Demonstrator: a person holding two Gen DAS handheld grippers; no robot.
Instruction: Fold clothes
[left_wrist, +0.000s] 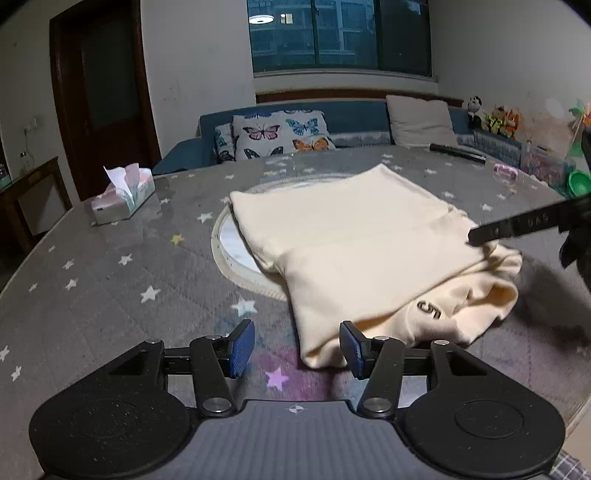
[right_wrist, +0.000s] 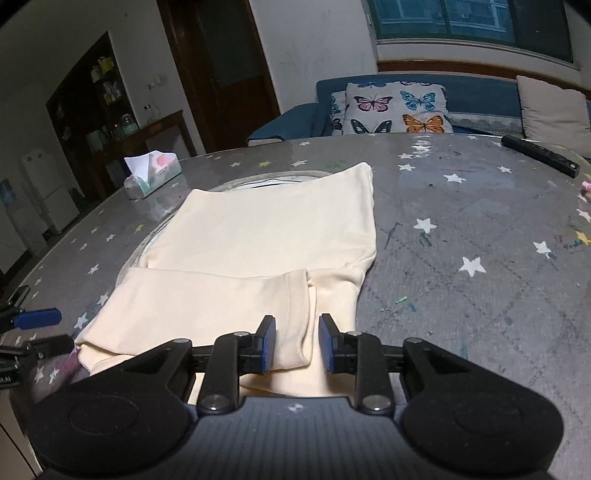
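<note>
- A tissue box (left_wrist: 123, 201) with tissues pulled up and a black remote control (right_wrist: 541, 155) are seen on the star-patterned counter (left_wrist: 110, 280), well apart from the cloth; nothing is seen blocking it;
- A cream folded garment (left_wrist: 354, 251) is laid mid-counter, one sleeve folded across;
- The left claw (left_wrist: 297, 349) is spread, empty, at its corner; the right claw (right_wrist: 297, 343) is parted astride the sleeve cuff.

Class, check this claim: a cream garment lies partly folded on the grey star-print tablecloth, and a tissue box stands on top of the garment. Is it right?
Not quite. The tissue box stands on the tablecloth, apart from the cream garment, toward the table's far edge. The left wrist view shows the gap. The rest holds.
</note>
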